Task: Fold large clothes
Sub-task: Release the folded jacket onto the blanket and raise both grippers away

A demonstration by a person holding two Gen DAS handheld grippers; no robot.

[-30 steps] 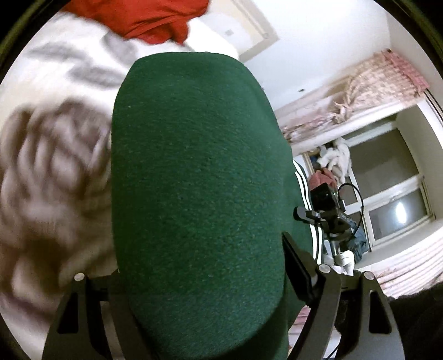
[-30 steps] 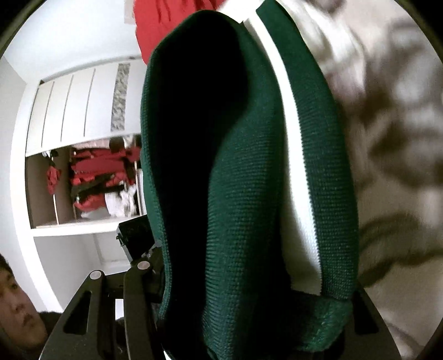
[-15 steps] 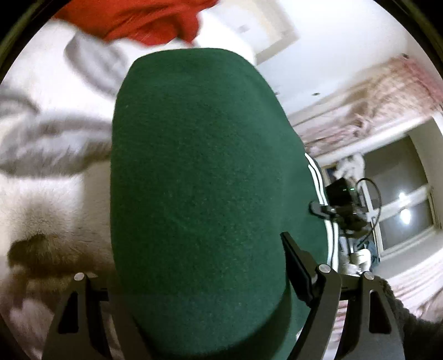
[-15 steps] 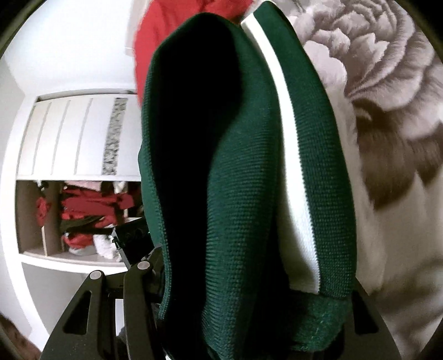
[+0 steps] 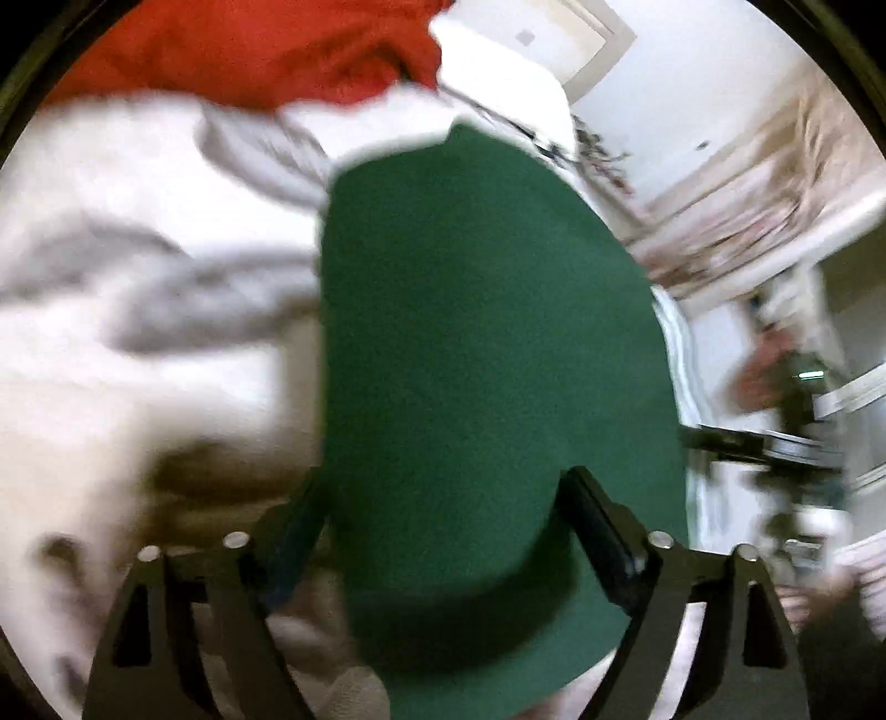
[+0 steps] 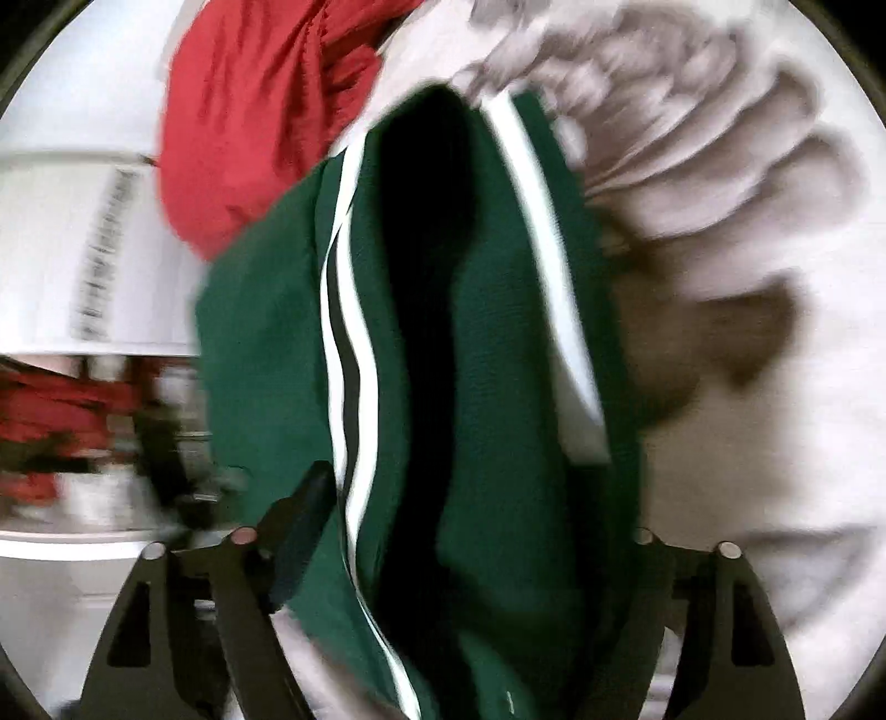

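Note:
A dark green garment (image 5: 487,354) with white side stripes fills the middle of both views; it also shows in the right wrist view (image 6: 482,387). It lies between the fingers of my left gripper (image 5: 443,515), whose jaws stand wide apart around the cloth. My right gripper (image 6: 476,509) also has the green cloth bunched between its spread fingers; its right finger is hidden behind the fabric. Both views are motion-blurred. The garment hangs over a white bedspread (image 5: 138,332) with grey-brown flower print.
A red garment (image 5: 266,50) lies at the far end of the bed, also in the right wrist view (image 6: 249,127). A wardrobe shelf with red clothes (image 6: 50,410) is at the left. Curtains and a window (image 5: 775,194) are at the right.
Both grippers have opened wider around the green garment and swung; the garment sits lower and farther from the cameras, and more bedspread and the red garment show.

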